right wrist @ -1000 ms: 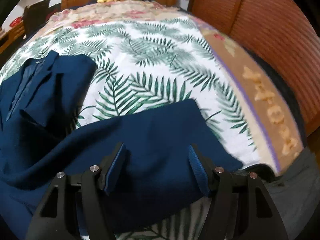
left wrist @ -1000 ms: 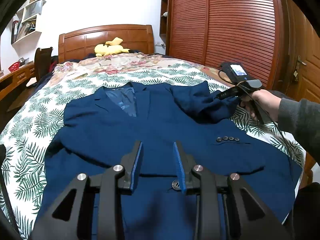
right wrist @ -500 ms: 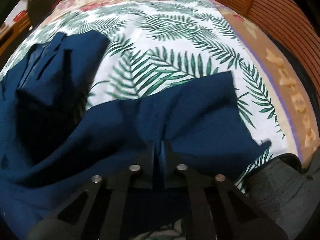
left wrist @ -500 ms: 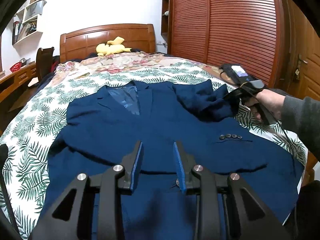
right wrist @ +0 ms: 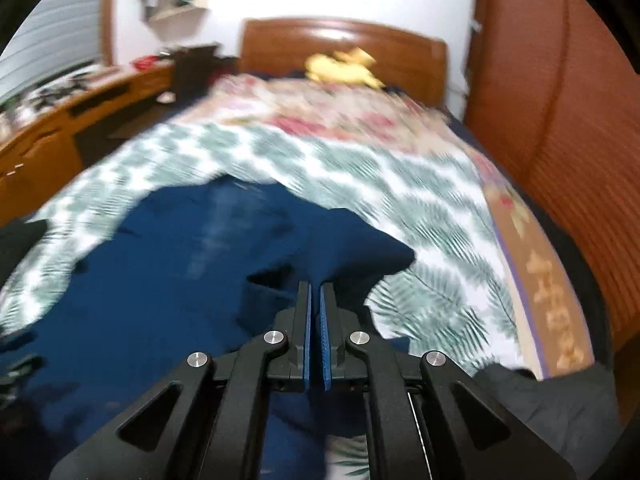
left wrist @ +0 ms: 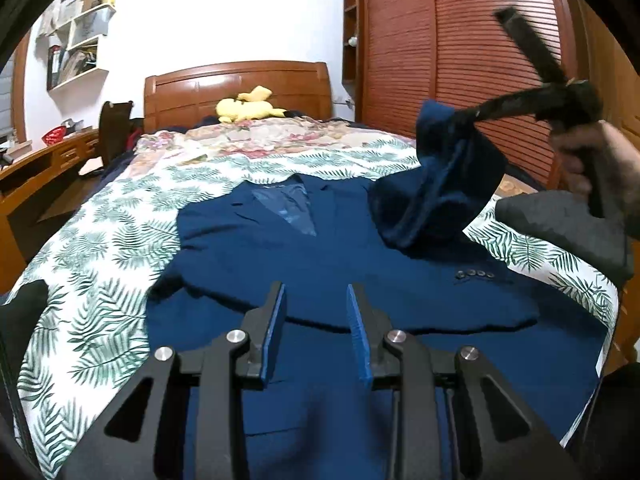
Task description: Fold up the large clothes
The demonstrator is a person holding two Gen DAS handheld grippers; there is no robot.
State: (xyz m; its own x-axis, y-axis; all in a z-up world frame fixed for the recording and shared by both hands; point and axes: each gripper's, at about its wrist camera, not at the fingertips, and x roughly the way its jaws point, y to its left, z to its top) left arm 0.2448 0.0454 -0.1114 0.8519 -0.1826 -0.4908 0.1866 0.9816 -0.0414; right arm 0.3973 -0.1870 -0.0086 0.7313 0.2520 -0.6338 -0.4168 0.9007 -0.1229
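Sleeve (left wrist: 444, 184) of jacket (left wrist: 320, 280) clamped in raised right gripper (right wrist: 315, 300).

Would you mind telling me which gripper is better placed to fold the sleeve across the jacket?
Right. The right gripper is shut on the navy blue suit jacket's sleeve, lifted above the jacket body. The left gripper hovers open, holding nothing.

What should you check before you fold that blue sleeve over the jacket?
1. Right gripper shut on the sleeve: ok.
2. Sleeve lifted off the bed: ok.
3. Left gripper open, holding nothing: ok.
4. Jacket body lying flat: mostly ok, small wrinkles.
5. Cuff buttons out of the fold's way: cannot tell.
6. Pinch firmness: cannot tell, right view is blurred.
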